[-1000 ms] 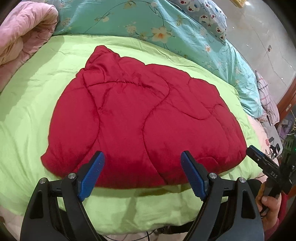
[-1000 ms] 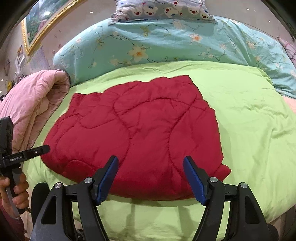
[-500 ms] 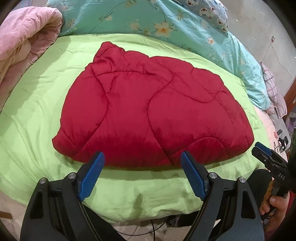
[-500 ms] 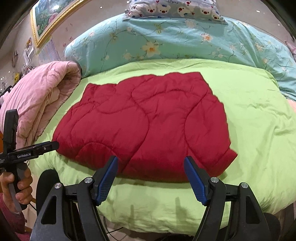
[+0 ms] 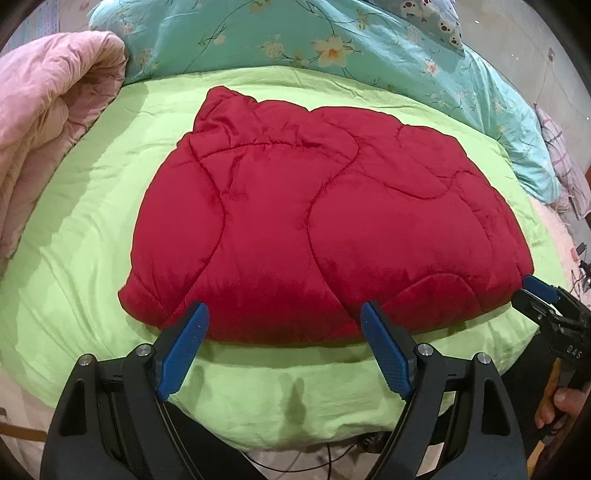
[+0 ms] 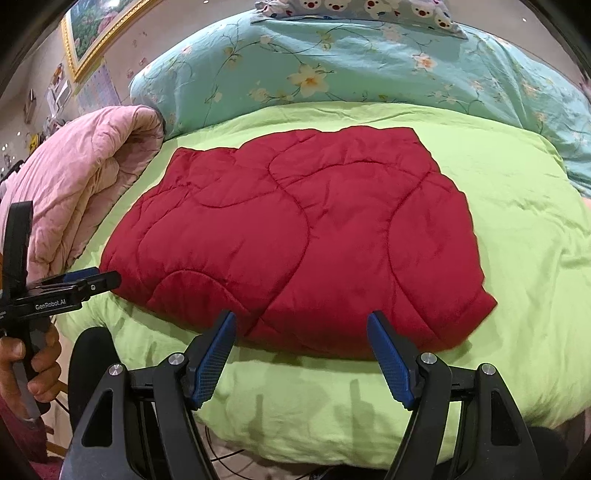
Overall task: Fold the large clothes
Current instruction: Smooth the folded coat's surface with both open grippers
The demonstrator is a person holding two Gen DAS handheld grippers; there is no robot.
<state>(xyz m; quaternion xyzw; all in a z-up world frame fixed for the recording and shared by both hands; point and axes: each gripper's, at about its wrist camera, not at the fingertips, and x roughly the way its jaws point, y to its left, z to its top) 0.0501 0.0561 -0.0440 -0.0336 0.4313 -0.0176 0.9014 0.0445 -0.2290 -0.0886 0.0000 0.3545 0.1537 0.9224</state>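
A red quilted garment lies spread flat on the lime-green bedspread. My left gripper hovers open at the garment's near hem, left of centre, with its blue pads just over the edge and gripping nothing. The right gripper shows at the garment's near right corner. In the right wrist view the garment fills the middle and my right gripper stands open at its near hem. The left gripper, held by a hand, points at the near left corner.
A rolled pink quilt lies along the left side of the bed. A teal floral duvet and a bear-print pillow lie at the far end. The green spread is bare to the right. Cables lie on the floor below the bed edge.
Both views have pulled back and tilted, so the garment sits higher in frame with more green bedspread below it. The right gripper has come closer to the near right corner. Both stay open.
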